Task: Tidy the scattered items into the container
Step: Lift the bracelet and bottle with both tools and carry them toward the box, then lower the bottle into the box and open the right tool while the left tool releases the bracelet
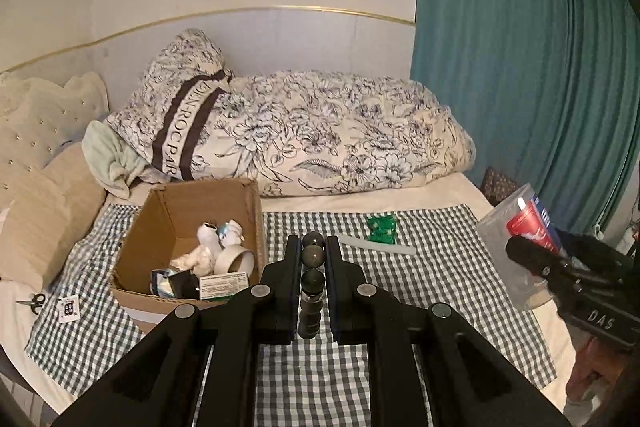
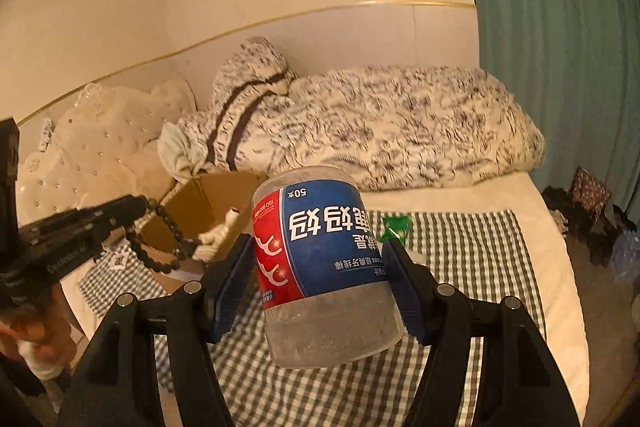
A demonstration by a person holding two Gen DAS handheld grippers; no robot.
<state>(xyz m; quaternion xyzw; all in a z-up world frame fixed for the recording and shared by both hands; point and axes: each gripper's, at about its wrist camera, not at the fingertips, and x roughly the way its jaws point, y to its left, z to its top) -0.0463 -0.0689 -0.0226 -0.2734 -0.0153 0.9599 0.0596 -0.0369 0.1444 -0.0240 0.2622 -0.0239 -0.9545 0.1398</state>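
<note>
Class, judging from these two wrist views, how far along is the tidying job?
Done: socks and a tape roll already lie in the cardboard box. In hand: the left gripper holds a bead bracelet; the right gripper holds a clear jar. Left: a green packet, white strip and scissors.

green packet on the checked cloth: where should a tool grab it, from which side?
The green packet lies flat and thin on the checked cloth, beyond the white strip. Probably best to come from above, tilted, and pinch one crinkled side edge, since the flat face offers nothing to close on. Its far and right sides look clear.
</note>
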